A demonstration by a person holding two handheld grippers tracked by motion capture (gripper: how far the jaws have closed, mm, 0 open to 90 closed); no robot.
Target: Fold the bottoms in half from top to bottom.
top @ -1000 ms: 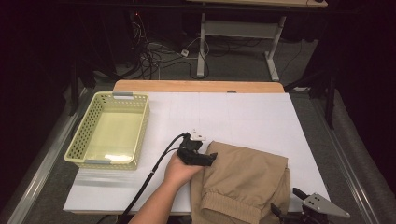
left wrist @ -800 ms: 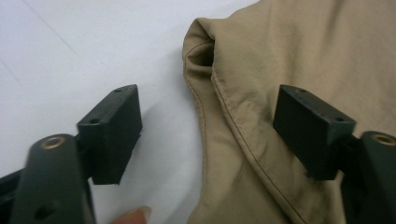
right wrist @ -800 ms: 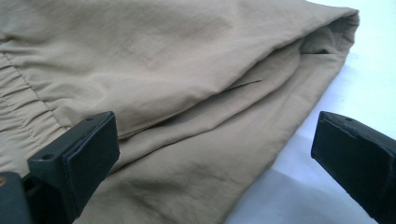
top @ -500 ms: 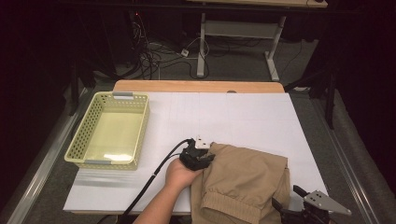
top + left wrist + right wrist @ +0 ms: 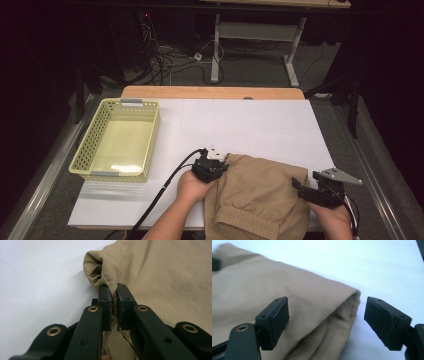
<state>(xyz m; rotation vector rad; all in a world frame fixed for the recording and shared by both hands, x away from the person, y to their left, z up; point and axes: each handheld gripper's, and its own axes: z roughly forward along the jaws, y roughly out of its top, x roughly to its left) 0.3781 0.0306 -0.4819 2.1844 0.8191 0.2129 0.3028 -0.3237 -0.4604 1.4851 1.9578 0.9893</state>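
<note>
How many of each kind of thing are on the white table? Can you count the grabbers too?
Tan folded garment: 1
Yellow basket: 1
Grabbers: 2, the left gripper shut on the garment's corner, the right gripper open at its other corner
Total: 4

A lab-like workroom: a white-topped table (image 5: pixel 260 125), tangled cables (image 5: pixel 165 60) on grey floor, dark surroundings.

We see a pale yellow perforated basket (image 5: pixel 116 142) well off from both sets of jaws, resting on the white table (image 5: pixel 260 125). Beyond the table's far edge, cables (image 5: pixel 165 60) lie tangled on the floor.
</note>
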